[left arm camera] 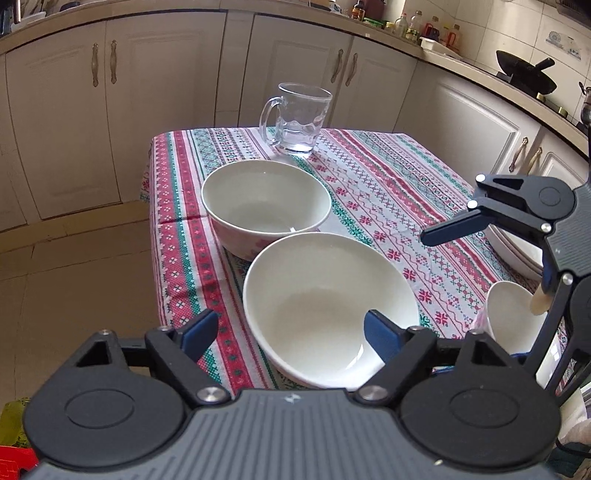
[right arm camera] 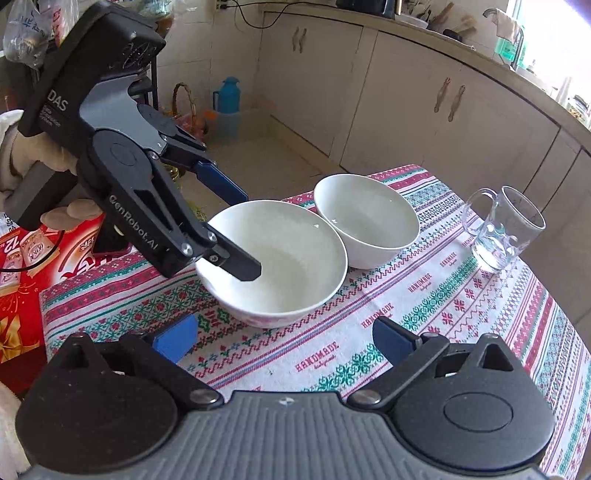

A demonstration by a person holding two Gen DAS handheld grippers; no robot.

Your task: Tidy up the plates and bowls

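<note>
Near bowl [left arm camera: 325,306] rim cut off, plates [left arm camera: 517,254] half-hidden

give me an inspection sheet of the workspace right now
surface: table under a patterned tablecloth, red, green and white.
job's things: near bowl and far bowl, white, upright, side by side; stacked plates and a small bowl at the right edge, partly hidden.
clutter: glass mug, upright, near the table's far edge.
grippers: left gripper straddles the near bowl's rim, one finger inside, one outside, grip not confirmed; right gripper open, empty, over the cloth.
cables: black cord on the wall.
surroundings: kitchen cabinets, wok, red box.
</note>
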